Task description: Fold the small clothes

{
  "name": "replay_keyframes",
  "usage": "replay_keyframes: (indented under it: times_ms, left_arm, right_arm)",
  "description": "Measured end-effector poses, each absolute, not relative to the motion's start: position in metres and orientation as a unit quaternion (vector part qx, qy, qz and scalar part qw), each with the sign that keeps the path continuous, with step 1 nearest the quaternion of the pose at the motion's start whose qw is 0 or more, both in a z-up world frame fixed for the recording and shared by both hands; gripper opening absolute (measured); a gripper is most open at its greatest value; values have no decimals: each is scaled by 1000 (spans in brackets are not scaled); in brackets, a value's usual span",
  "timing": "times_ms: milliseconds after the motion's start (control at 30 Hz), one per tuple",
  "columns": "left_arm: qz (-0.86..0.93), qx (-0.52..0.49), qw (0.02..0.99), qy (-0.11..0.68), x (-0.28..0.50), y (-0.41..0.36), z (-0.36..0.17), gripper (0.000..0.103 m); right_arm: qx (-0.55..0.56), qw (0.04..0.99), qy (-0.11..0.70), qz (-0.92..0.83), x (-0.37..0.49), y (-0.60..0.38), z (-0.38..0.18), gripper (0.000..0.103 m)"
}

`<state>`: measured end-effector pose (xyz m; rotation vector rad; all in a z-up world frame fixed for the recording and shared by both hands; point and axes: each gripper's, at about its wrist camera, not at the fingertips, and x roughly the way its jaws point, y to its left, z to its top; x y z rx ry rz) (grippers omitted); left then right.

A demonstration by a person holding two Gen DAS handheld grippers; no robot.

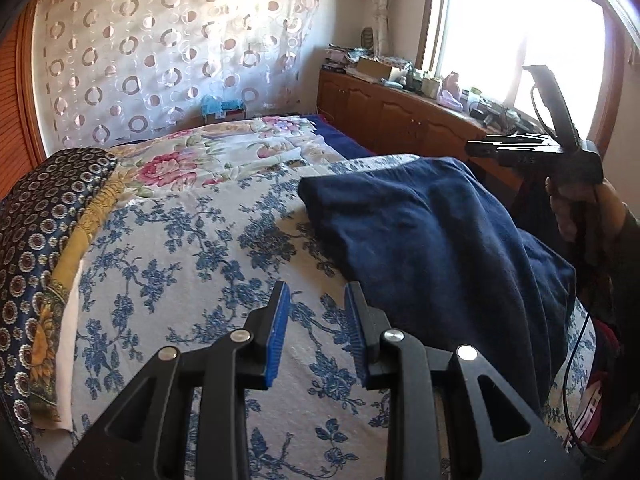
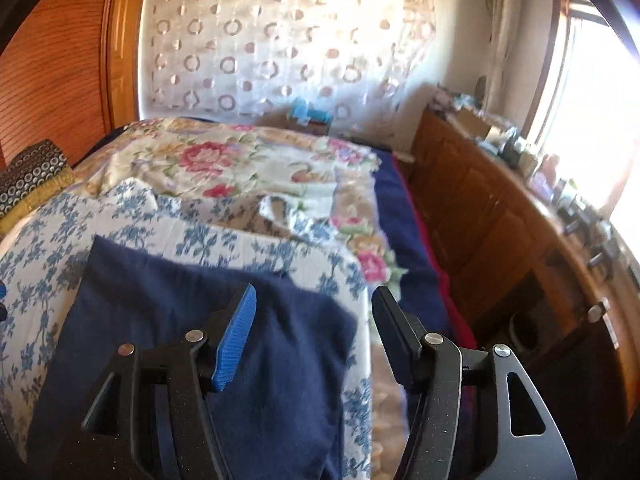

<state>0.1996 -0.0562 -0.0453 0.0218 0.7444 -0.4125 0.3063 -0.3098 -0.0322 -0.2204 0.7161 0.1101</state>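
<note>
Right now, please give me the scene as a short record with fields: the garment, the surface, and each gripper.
garment: navy cloth, lying on the bed, neither gripper touching it
surface: blue-flowered bed sheet
left gripper: open, fingers empty, above the sheet beside the cloth
right gripper: open, fingers empty, above the cloth's edge
behind: wooden cabinet under the window

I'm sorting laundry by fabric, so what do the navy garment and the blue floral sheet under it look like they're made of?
Navy garment: looks like soft matte knit, perhaps cotton jersey or fleece; slightly fuzzy, no sheen. Blue floral sheet: apparently thin printed woven cotton, flat and matte.
</note>
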Motion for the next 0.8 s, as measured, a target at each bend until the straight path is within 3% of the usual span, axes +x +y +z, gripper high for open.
replay_keyframes:
  times_ms: [433,767,800]
  left_arm:
    - [-220,33,900,376,190,-92,-53,27]
    - [-236,24,894,381,159,-106,-48,27]
    - [-237,24,893,381,157,-106,-48,32]
  right_arm:
    - [-51,914,392,94,292,-332,-53,62]
    - [-56,917,378,112,202,-348,-38,62]
    - [-58,917,379,113,192,-349,-40,62]
